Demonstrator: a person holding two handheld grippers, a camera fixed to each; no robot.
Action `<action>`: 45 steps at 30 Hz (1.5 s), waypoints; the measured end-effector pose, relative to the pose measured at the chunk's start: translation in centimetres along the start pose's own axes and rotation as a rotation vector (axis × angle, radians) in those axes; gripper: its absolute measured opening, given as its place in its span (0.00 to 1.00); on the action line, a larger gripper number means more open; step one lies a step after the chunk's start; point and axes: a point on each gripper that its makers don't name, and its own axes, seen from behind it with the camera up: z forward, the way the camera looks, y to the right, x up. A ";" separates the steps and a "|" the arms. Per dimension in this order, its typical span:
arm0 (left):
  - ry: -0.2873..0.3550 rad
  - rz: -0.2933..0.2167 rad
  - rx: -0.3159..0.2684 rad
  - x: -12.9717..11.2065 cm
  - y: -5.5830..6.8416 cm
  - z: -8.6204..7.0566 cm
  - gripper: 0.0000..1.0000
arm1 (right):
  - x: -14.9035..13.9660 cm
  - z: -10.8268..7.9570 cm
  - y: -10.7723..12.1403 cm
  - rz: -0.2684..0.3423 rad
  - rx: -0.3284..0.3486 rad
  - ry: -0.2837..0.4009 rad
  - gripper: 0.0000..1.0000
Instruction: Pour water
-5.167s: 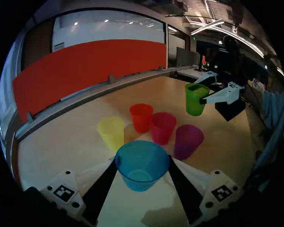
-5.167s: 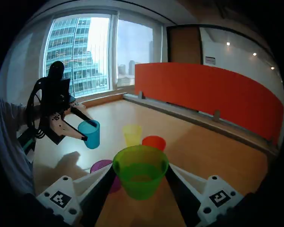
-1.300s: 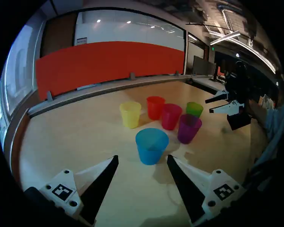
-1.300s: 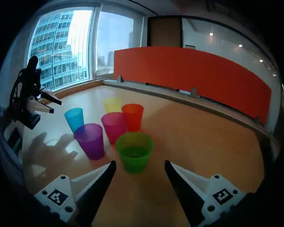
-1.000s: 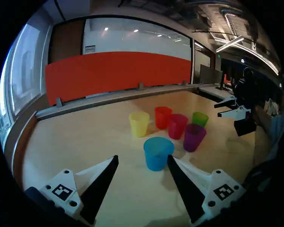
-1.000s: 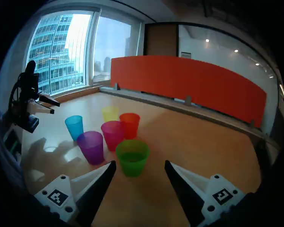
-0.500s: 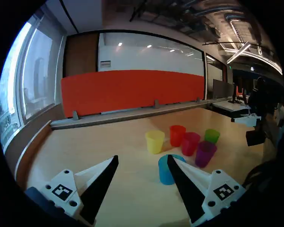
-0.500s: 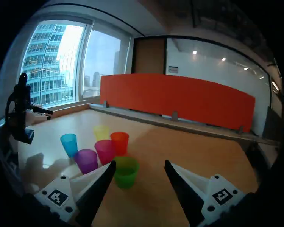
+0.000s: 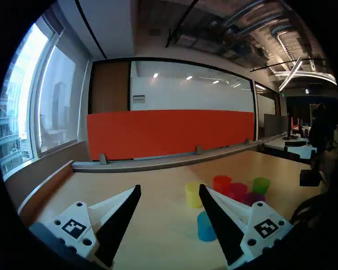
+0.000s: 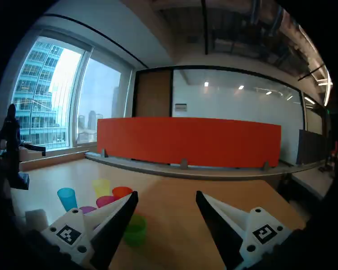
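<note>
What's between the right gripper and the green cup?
Nothing visible. The right gripper, open, points above the cups; the green cup is the nearest one, low beside the gripper's finger. The purple cup and pink cup stand farther off to the side, out of the path.

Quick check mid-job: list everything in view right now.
blue cup: one, blue, table, nearest left gripper
yellow cup: one, yellow, cluster's left end in the left gripper view
red cup: one, red, cluster's back
pink cup: one, pink, cluster's middle
purple cup: one, purple, cluster's front
green cup: one, green, cluster's right end
table: one, light wood, under the cups
divider panel: one, orange, table's far edge
windows: two panes, bright, side wall
left gripper: one, white and black, jaws open, empty
right gripper: one, white and black, jaws open, empty
</note>
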 end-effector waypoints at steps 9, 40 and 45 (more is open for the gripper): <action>0.101 -0.003 0.103 2.3 -1.4 -0.5 0.96 | 1.6 -0.3 1.6 0.001 -0.114 0.081 0.99; 0.142 0.051 0.265 -0.2 -3.7 0.0 0.96 | 2.5 -1.6 2.8 0.025 -0.248 0.129 0.99; 0.137 0.058 0.273 -1.3 -3.5 0.4 0.96 | 2.1 -1.5 2.8 0.019 -0.257 0.111 0.99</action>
